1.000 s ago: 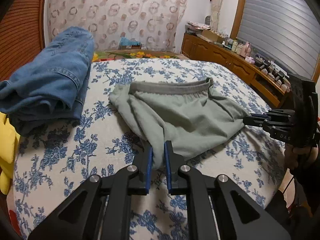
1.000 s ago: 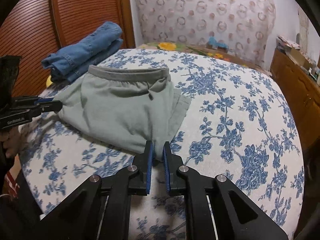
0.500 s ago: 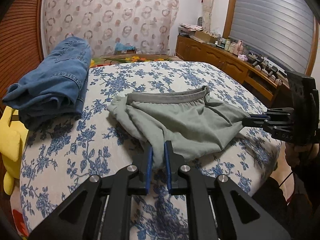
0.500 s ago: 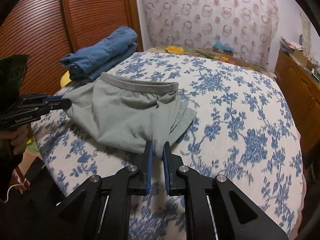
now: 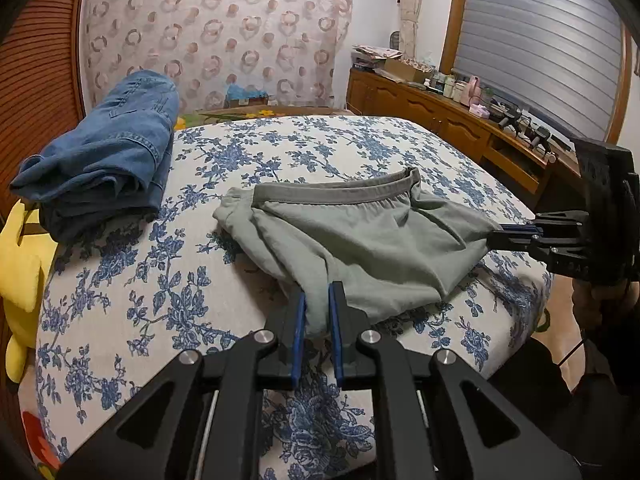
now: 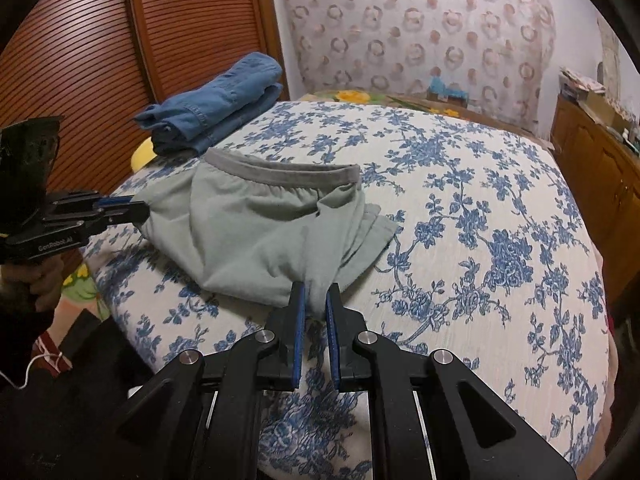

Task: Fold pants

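Note:
Pale green shorts (image 5: pixel 360 240) with a grey waistband lie folded and rumpled on the blue-flowered bedspread (image 5: pixel 160 280). My left gripper (image 5: pixel 317 300) is shut on a pinch of their near hem. In the same view my right gripper (image 5: pixel 496 236) grips the shorts' right corner. The right wrist view shows the shorts (image 6: pixel 260 232) from the other side. There my right gripper (image 6: pixel 316 296) is shut on the near corner, and the left gripper (image 6: pixel 140 210) holds the left corner. The cloth between the two grips is lifted slightly and drawn toward the bed's near edge.
Folded blue jeans (image 5: pixel 108 164) lie at the bed's far left, seen also as jeans (image 6: pixel 216 104) in the right wrist view. A yellow soft toy (image 5: pixel 20 264) sits by the bed's left edge. A wooden dresser (image 5: pixel 460 120) with clutter runs along the right wall. Slatted wooden doors (image 6: pixel 100 60) stand at left.
Both grippers have pulled back toward the bed's near edge, dragging the shorts with them. The shorts now lie nearer the edge, and both grips are unchanged.

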